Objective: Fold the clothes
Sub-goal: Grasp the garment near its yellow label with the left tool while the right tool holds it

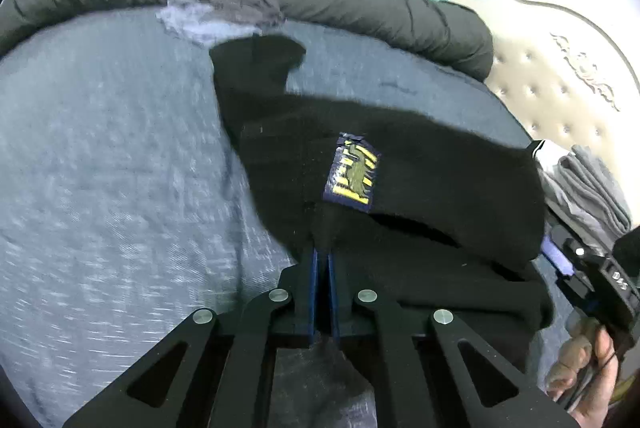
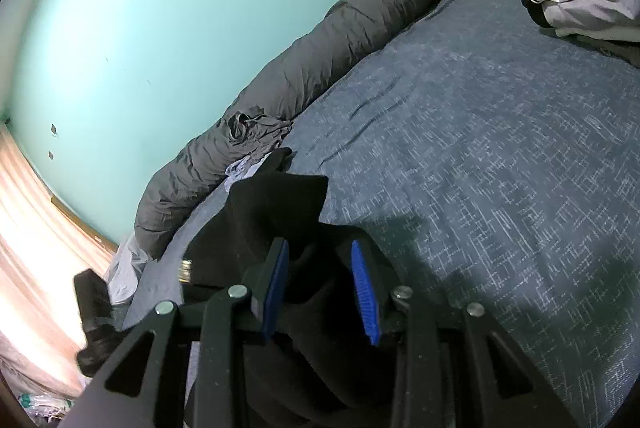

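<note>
**Cool, even light with motion blur and a blown-out corner**

Both fisheye views bend straight lines and darken to black at the rims. The left wrist view is smeared by motion across the bed cover [image 1: 100, 156]. In the right wrist view the curtain [image 2: 36, 212] glares pinkish white; a soft shadow lies on the cover beside the black garment [image 2: 280, 212], which shows little detail.

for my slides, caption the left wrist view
Left gripper shut on black garment over the blue bedspread.
</note>
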Demonstrator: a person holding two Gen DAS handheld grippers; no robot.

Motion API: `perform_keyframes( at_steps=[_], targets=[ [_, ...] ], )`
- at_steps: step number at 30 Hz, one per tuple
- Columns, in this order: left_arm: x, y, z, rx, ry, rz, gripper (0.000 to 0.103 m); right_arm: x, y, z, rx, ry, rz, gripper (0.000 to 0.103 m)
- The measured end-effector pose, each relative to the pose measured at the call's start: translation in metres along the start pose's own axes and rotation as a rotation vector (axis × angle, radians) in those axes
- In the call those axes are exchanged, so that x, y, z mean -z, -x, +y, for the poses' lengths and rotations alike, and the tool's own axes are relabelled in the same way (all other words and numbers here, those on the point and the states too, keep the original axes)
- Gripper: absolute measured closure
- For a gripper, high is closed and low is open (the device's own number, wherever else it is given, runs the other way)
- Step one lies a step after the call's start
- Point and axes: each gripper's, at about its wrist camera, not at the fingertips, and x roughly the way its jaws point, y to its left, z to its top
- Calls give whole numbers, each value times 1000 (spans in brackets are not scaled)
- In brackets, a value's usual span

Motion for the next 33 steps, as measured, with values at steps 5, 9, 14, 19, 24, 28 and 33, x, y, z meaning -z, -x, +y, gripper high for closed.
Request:
perform_keyframes(
  at_steps=[5, 9, 14, 19, 24, 28, 33],
  targets=[
    [-17, 54, 1, -33, -48, -32, 99, -1, 3, 7, -21, 8, -4, 69],
    [-29, 104, 10, -81, -65, -56, 99, -2, 6, 12, -38, 14, -7, 69],
    [-34, 174, 35, -181, -38, -124, 99, -2, 7, 20, -62, 25, -3, 66],
    [-35, 238, 69, -304, 4, -180, 99, 0, 5, 27, -85, 38, 15, 63],
    [-24, 263, 129, -444, 126, -168, 99, 5, -4, 30, -87, 54, 56, 59],
    [2, 238, 192, -500, 269, -70, 99, 12, -13, 33, -87, 65, 98, 52],
    [30, 197, 230, -516, 338, 22, 97, 20, -22, 35, -82, 77, 125, 52]
  ],
)
